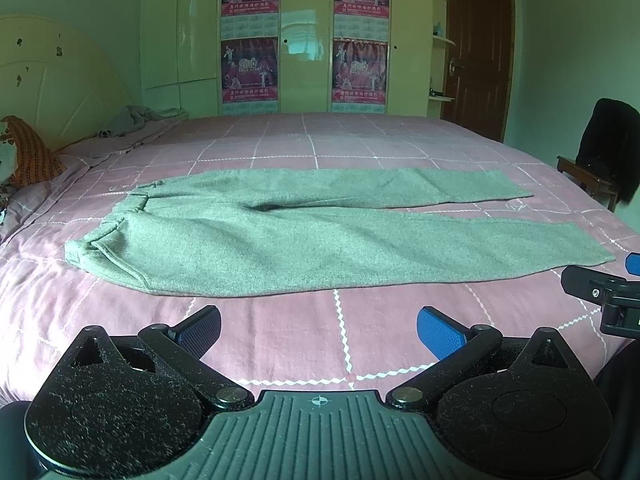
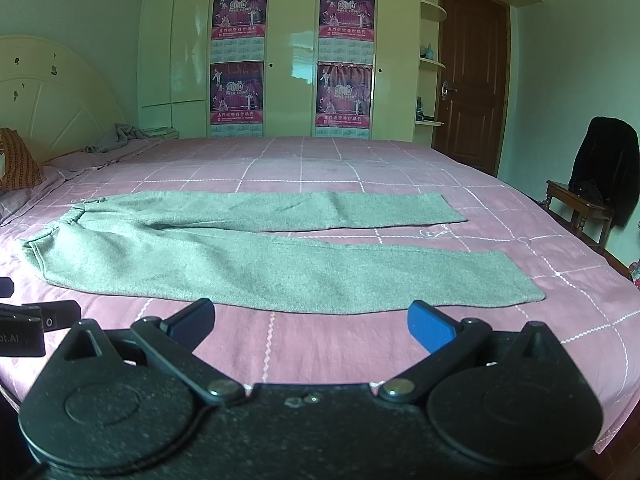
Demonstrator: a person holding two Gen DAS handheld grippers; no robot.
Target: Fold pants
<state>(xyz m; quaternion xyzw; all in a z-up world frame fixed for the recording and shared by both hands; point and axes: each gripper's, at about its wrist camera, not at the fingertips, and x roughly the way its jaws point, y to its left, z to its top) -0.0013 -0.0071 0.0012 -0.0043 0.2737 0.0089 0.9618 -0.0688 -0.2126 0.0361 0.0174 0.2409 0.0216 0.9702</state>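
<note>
We see dim, green-tinted daylight, window glare on the wardrobe doors [image 1: 304, 46], strong fisheye bending and dark vignetted corners; focus sharp.

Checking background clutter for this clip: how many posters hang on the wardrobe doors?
4, in two columns: upper left, lower left, upper right, lower right. None appear hidden.

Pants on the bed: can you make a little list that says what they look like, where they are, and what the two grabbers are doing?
pants: grey, spread flat, both legs straight, not folded yet
place: on the pink checked bed, waist toward the headboard
left gripper: open, empty, short of the pants
right gripper: open, empty, short of the pants
chair: beside the bed, dark clothing on it
</note>
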